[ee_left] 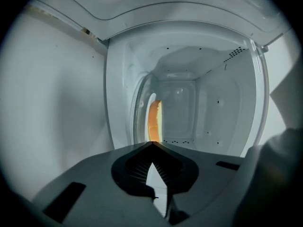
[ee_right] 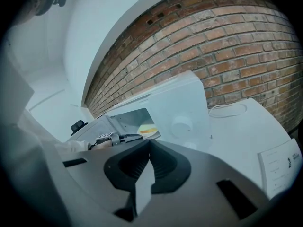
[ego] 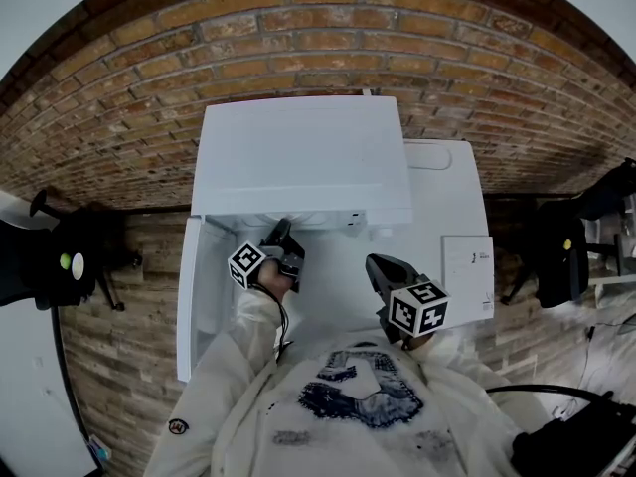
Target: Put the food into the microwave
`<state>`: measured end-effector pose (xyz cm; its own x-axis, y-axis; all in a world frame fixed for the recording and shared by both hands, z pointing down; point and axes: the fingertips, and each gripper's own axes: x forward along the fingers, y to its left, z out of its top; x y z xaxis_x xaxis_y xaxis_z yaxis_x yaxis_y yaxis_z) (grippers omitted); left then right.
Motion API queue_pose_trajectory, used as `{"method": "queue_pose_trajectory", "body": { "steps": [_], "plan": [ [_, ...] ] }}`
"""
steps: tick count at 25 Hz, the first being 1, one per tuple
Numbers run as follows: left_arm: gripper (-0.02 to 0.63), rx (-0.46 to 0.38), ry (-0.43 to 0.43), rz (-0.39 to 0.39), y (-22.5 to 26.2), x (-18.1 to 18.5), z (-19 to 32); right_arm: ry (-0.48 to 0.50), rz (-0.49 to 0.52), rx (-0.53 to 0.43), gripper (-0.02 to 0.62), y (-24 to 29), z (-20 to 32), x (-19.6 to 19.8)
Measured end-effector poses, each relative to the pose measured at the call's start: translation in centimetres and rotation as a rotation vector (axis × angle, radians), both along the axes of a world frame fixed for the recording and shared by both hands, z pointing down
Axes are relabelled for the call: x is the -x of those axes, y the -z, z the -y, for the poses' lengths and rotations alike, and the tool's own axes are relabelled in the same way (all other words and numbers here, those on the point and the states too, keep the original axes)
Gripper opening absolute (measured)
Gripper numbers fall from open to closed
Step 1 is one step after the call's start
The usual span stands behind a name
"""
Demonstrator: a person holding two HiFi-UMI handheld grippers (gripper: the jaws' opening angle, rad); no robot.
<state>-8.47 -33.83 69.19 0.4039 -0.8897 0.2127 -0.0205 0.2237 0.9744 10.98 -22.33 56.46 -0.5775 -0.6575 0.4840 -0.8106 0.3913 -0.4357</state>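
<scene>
Left gripper (ee_left: 152, 144) and right gripper (ee_right: 149, 142) are sitting closed, empty, the left risking nudging the food (ee_left: 154, 119) (perhaps bread) at its 12 o'clock inside the microwave (ego: 303, 162).

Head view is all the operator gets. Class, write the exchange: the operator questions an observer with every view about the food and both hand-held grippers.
Operator: What's inside the microwave?
Observer: Orange-yellow food sits inside it.
Operator: Is the left hand-held gripper gripping it?
Observer: No, its jaws are together with nothing between them.
Operator: And the right hand-held gripper?
Observer: Also shut on nothing.
</scene>
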Motion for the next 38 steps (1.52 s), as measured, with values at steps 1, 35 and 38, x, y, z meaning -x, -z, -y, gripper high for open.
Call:
{"method": "queue_pose_trajectory", "body": {
  "steps": [1, 35, 38],
  "plan": [
    [0.006, -0.005, -0.002, -0.002, 0.2, 0.0, -0.2, 0.000, -0.002, -0.003, 0.014, 0.1, -0.2, 0.0],
    [0.006, -0.449, -0.412, 0.700, 15.5, 0.7, -23.6, 0.001, 0.049, -0.069, 0.014, 2.7, -17.1, 10.8],
    [0.006, -0.504, -0.428, 0.816, 17.5, 1.4, -25.9, 0.004, 0.039, -0.096, 0.014, 3.3, -18.7, 11.8]
  ]
}}
